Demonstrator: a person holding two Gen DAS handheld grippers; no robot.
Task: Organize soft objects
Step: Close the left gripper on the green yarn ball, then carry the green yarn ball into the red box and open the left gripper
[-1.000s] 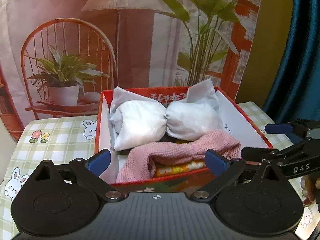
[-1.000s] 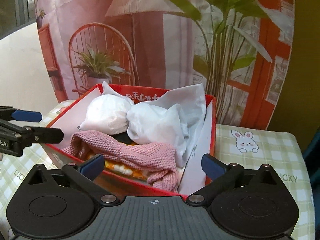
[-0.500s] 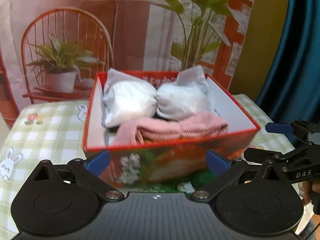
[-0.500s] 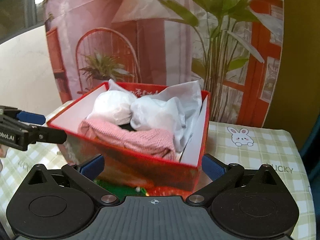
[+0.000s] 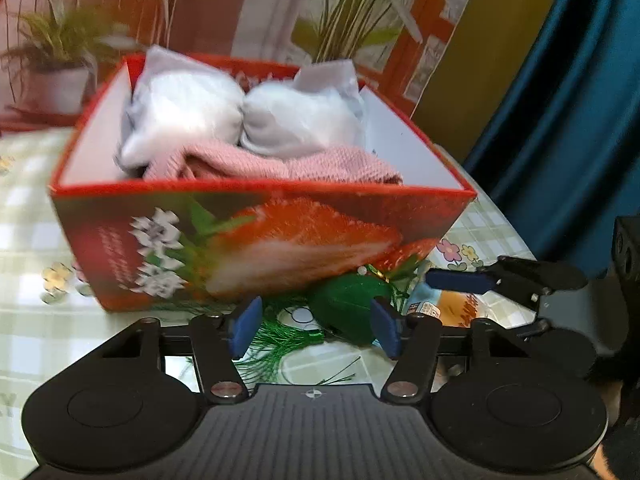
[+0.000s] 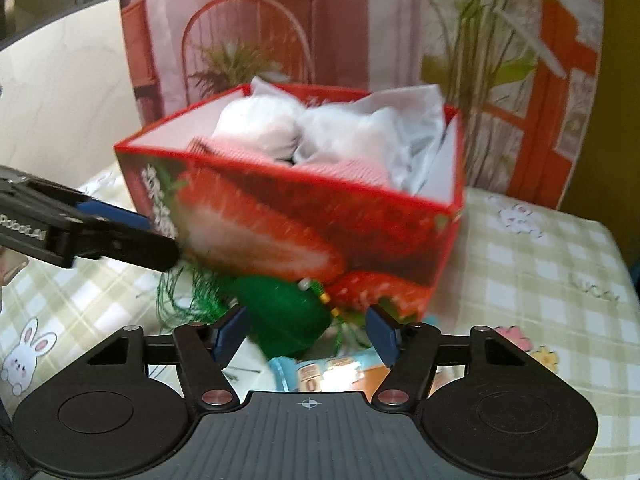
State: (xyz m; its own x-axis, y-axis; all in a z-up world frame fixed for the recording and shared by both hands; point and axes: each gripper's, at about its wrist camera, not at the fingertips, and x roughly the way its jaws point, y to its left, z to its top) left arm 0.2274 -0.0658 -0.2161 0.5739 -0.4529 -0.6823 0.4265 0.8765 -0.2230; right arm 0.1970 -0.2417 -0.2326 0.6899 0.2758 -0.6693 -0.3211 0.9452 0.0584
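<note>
The soft green tasselled pouch (image 5: 348, 306) lies at six o'clock of the red strawberry-printed cardboard box (image 5: 256, 240). Both the left gripper (image 5: 314, 326) and right gripper (image 6: 306, 330) are seen closing, nothing yet pinched. Being light and limp, its plump middle is judged best gripped.

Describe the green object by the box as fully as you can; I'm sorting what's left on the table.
The green object is a dark green, soft-looking rounded pouch with glossy green tassel threads fanning out beside it and small beads at one end. It lies flat on the checked tablecloth, against the foot of the red strawberry box's front wall, next to a blue-orange packet. Blur hides finer detail.
</note>
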